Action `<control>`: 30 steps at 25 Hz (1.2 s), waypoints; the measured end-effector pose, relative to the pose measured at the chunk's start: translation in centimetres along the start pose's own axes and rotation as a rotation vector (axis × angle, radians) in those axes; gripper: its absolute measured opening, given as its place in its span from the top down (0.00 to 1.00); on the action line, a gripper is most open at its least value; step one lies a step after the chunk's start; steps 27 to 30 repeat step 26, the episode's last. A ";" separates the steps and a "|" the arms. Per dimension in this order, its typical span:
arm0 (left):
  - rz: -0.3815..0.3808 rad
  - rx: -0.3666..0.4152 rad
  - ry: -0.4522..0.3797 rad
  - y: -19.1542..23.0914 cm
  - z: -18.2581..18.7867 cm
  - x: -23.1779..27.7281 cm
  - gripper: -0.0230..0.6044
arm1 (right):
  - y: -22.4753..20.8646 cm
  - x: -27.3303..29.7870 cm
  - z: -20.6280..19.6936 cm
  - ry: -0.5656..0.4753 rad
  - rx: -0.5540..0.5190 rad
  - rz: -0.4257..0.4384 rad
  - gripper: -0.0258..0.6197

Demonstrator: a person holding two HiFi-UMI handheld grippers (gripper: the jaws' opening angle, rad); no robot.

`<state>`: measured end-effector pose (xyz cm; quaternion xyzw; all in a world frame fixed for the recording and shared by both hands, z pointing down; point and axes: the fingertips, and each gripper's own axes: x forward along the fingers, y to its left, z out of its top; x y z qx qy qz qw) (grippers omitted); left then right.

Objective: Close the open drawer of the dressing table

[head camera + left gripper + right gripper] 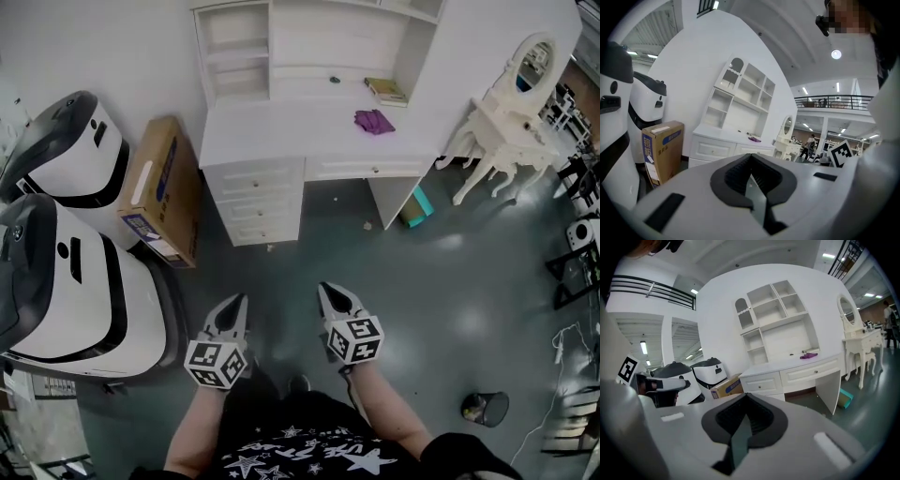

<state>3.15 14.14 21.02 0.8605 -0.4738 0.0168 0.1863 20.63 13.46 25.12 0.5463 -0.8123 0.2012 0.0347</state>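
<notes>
The white dressing table [281,131] stands against the far wall, with a stack of drawers [255,202] on its left and a wide drawer [366,170] over the knee space. From here all the drawer fronts look about flush. My left gripper [237,305] and right gripper [330,292] hang side by side over the grey floor, well short of the table, both shut and empty. The left gripper view shows the left gripper's jaws [750,159] meeting, with the table [722,140] far ahead. In the right gripper view the right gripper [744,397] is also shut, and the table's drawers [787,378] lie beyond it.
A purple cloth [373,121] and a book [385,90] lie on the tabletop. A cardboard box [164,187] leans left of the table, beside two large white machines [66,281]. A small mirrored vanity [506,122] stands at the right, and a bin [485,408] sits on the floor.
</notes>
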 end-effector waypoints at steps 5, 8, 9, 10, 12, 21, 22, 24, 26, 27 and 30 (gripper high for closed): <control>-0.033 0.001 0.009 -2.1 -0.5 0.2 0.95 | 0.3 -2.1 -0.8 -0.005 -0.018 0.008 0.96; -0.080 0.008 -0.010 -3.9 0.1 -0.1 0.95 | 0.2 -2.9 -0.2 -0.024 -0.022 -0.005 0.96; -0.096 0.018 -0.021 -4.4 0.4 -0.4 0.95 | 0.5 -3.1 0.1 -0.035 -0.030 -0.008 0.96; -0.109 0.028 -0.033 -4.8 0.8 -0.9 0.95 | 0.9 -3.3 0.6 -0.049 -0.040 -0.009 0.96; -0.125 0.035 -0.059 -5.1 1.4 -2.7 0.95 | 2.5 -3.9 1.3 -0.073 -0.064 -0.005 0.96; -0.112 0.025 -0.089 -2.9 1.9 -15.7 0.95 | 15.2 -7.6 0.0 -0.113 -0.095 0.045 0.96; -0.111 0.023 -0.089 -2.5 1.7 -17.1 0.95 | 16.9 -8.0 -0.5 -0.113 -0.103 0.054 0.96; -0.106 0.032 -0.089 -1.5 1.3 -19.8 0.95 | 20.2 -8.9 -1.4 -0.117 -0.127 0.075 0.96; -0.097 0.046 -0.092 -0.5 0.9 -22.4 0.95 | 23.3 -9.8 -2.2 -0.125 -0.152 0.093 0.96; -0.097 0.046 -0.092 -0.5 0.9 -22.4 0.95 | 23.3 -9.8 -2.2 -0.125 -0.152 0.093 0.96; -0.097 0.046 -0.092 -0.5 0.9 -22.4 0.95 | 23.3 -9.8 -2.2 -0.125 -0.152 0.093 0.96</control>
